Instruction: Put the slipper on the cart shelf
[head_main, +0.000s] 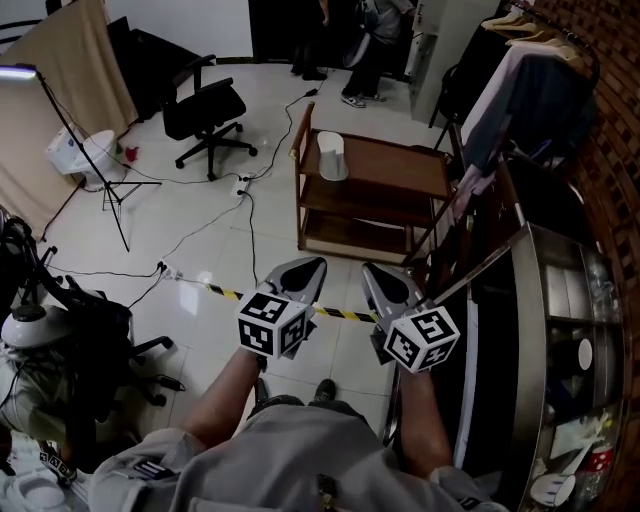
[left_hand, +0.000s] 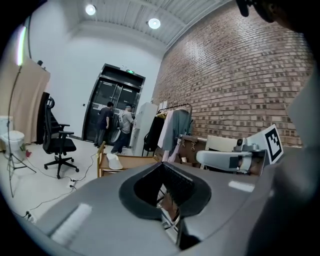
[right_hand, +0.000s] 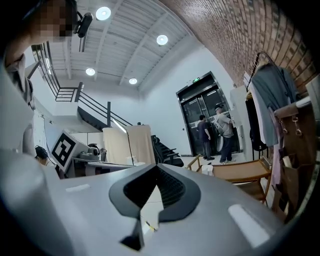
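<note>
A: Since the slipper (head_main: 331, 156) already lies on the top shelf of the cart (head_main: 400, 165), upper middle of frame, which step is this?
B: Likely finished; left gripper (head_main: 314, 268) and right gripper (head_main: 372, 274) are both closed, empty, with nothing left to carry

The right tool (right_hand: 156, 167) points across the room, its grey jaws closed tip to tip with nothing between them. Beyond the tips stands the wooden cart (right_hand: 240, 171), with a white slipper (right_hand: 207, 169) on its top shelf. Behind it, two people (right_hand: 223, 131) stand at dark glass doors (right_hand: 197, 107). Clothes (right_hand: 270, 100) hang at the right.
</note>
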